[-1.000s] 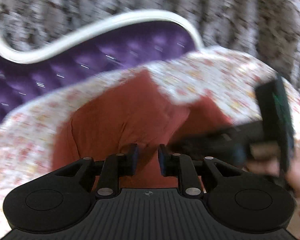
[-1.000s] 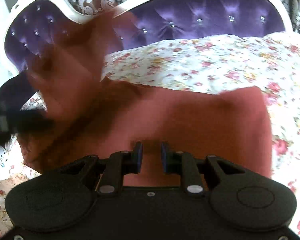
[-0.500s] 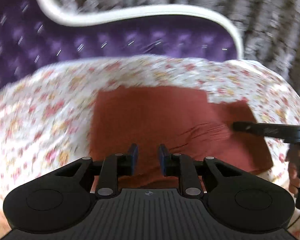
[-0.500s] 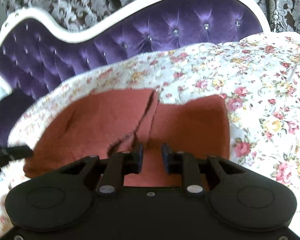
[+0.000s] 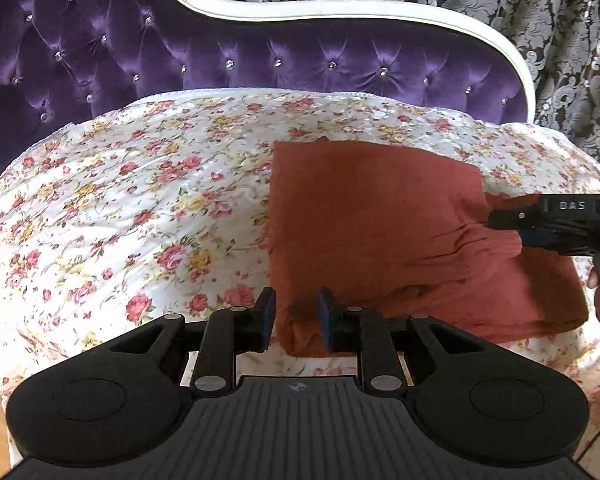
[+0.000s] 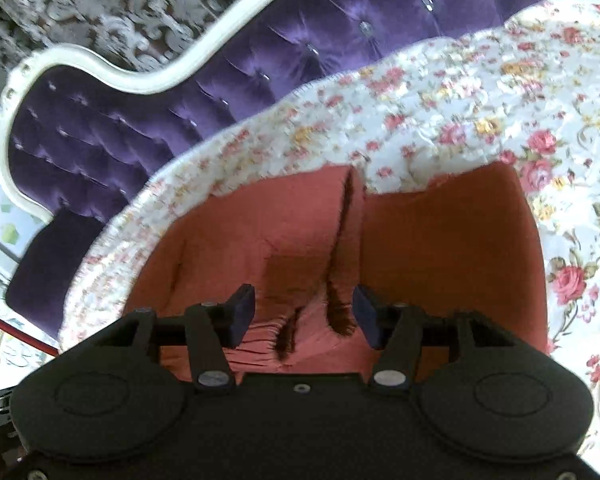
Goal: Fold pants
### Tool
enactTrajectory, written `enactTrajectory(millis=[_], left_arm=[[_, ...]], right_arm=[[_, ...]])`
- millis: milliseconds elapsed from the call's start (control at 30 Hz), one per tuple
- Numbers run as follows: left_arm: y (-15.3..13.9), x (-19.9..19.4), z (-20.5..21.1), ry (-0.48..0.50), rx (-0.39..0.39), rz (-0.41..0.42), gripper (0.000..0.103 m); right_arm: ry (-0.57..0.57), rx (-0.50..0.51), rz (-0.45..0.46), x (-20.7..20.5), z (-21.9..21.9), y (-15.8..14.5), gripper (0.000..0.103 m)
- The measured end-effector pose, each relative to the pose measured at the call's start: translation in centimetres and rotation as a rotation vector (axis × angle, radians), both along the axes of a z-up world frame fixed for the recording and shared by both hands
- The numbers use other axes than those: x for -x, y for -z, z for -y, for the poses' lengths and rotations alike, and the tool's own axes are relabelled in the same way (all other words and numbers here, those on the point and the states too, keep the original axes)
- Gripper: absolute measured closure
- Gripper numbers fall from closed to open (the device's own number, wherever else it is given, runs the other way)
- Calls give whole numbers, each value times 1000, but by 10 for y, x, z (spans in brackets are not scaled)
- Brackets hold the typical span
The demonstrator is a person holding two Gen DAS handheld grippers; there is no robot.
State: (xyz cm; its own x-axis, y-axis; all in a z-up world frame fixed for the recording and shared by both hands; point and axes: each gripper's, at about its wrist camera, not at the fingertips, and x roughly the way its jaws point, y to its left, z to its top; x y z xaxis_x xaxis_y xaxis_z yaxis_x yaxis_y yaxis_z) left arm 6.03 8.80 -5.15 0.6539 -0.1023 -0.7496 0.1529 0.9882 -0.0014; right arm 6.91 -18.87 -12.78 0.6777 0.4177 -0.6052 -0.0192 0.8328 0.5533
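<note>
The rust-red woven-cloth pants are seen lying folded into a rough rectangle on the white bedspread printed with red and yellow roses, which is spread before the purple button-tufted velvet headboard with a white curved frame. In the left wrist view the bundle is placed ahead and to the right of the left gripper, its long axis running left to right across the bed, with its near left corner standing between the blue-padded jaws; a gap is kept between the pads, and whether the cloth is pinched cannot be told. The right gripper is shown held with its jaws spread wide over the gathered waistband edge at the right end of the bundle, nothing being clamped; in its own view a dark seam or slit is seen running away from the jaws toward the far edge. The same tool is seen in the left wrist view reaching in from the right, just above the puckered cloth. The right end is thus judged nearer to the right gripper, the near left corner nearer to the left one, so any further fold would turn on the left-to-right axis. The white letters "DAS" can be read on the black body of the right gripper; no other writing is legible.
</note>
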Motion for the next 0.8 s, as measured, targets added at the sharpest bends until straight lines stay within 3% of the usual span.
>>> enactTrajectory(millis=[167, 267, 300, 433, 567, 700, 767, 800], left_arm=[[3, 6, -2, 10, 14, -7, 81], [3, 12, 1, 27, 16, -7, 81], [4, 14, 2, 33, 20, -7, 81], [3, 23, 13, 68, 54, -8, 81], [7, 29, 36, 138, 43, 7, 81], [14, 30, 60, 189, 13, 7, 81], [16, 30, 63, 201, 26, 0, 81], [17, 31, 63, 202, 25, -2, 81]], right_arm=[[4, -109, -41, -2, 6, 11, 35], [-19, -93, -38, -4, 3, 11, 35], [-26, -90, -38, -5, 2, 11, 38], [-86, -65, -12, -5, -2, -1, 82], [-82, -96, 103, 5, 4, -35, 86], [-49, -116, 91, -1, 8, -42, 77], [-16, -71, 38, -6, 11, -32, 59], [-6, -54, 18, -7, 12, -26, 39]])
